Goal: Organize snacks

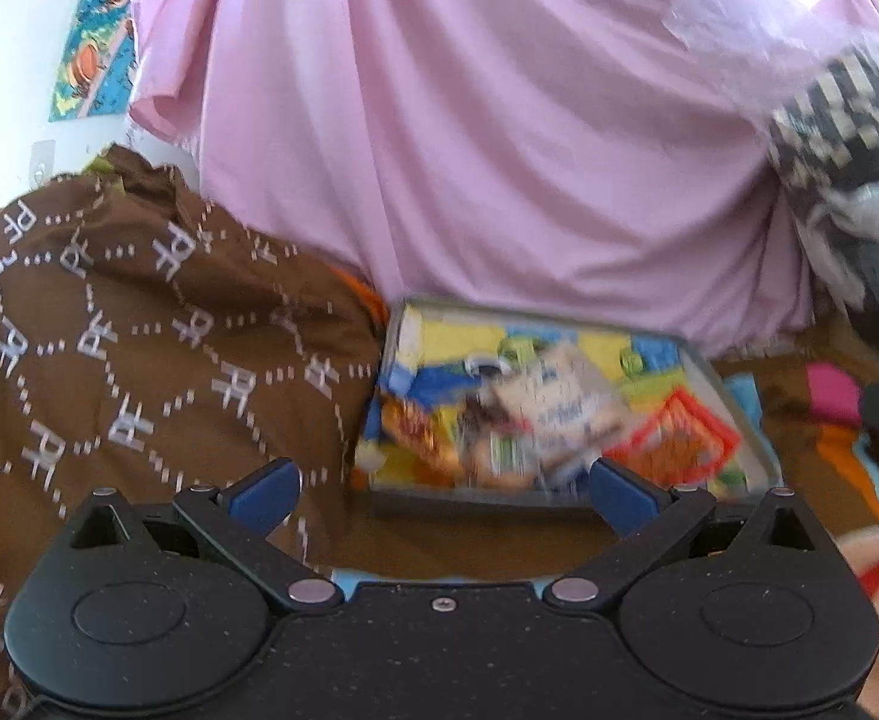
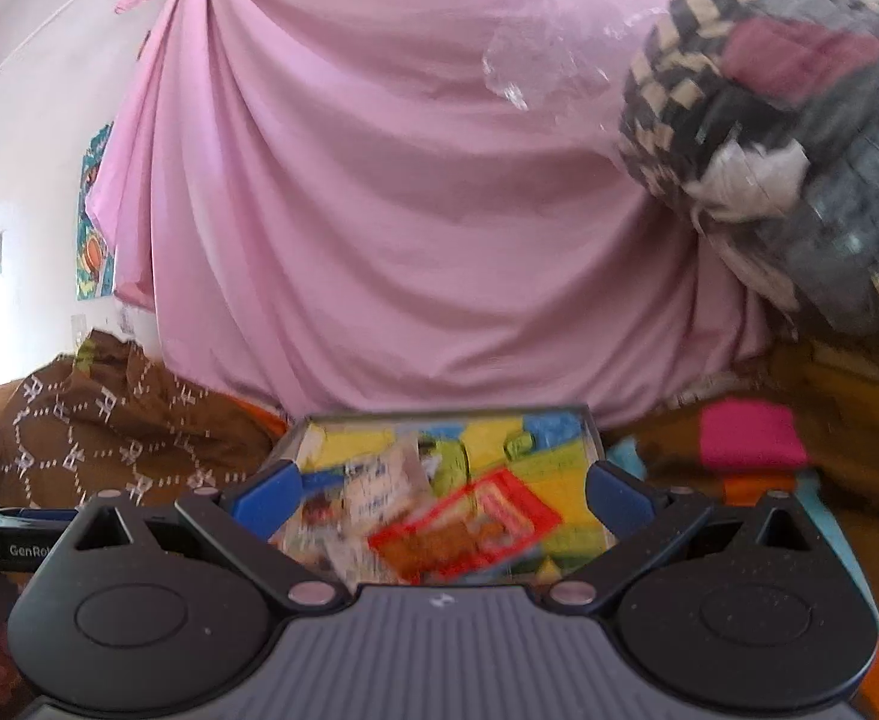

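Two open tools (image 1: 445, 489) (image 2: 442, 495), pink sheet (image 2: 409, 210), snack tray (image 1: 733, 396)

In the left wrist view the tray (image 1: 733, 402) sits at about one o'clock from the gripper (image 1: 445, 489), with the snack packets (image 1: 559, 402) heaped inside it, one on another. A quilt (image 1: 139, 324) lies bunched against the tray's nine o'clock side, a curtain (image 1: 469, 120) hangs behind the tray at twelve, and a clothes bundle (image 1: 847, 168) sits up at two o'clock. In the right wrist view the tray (image 2: 592, 432) lies straight ahead at twelve between the fingers, and a folded cloth (image 2: 751, 435) lies on the bed at its three o'clock side.
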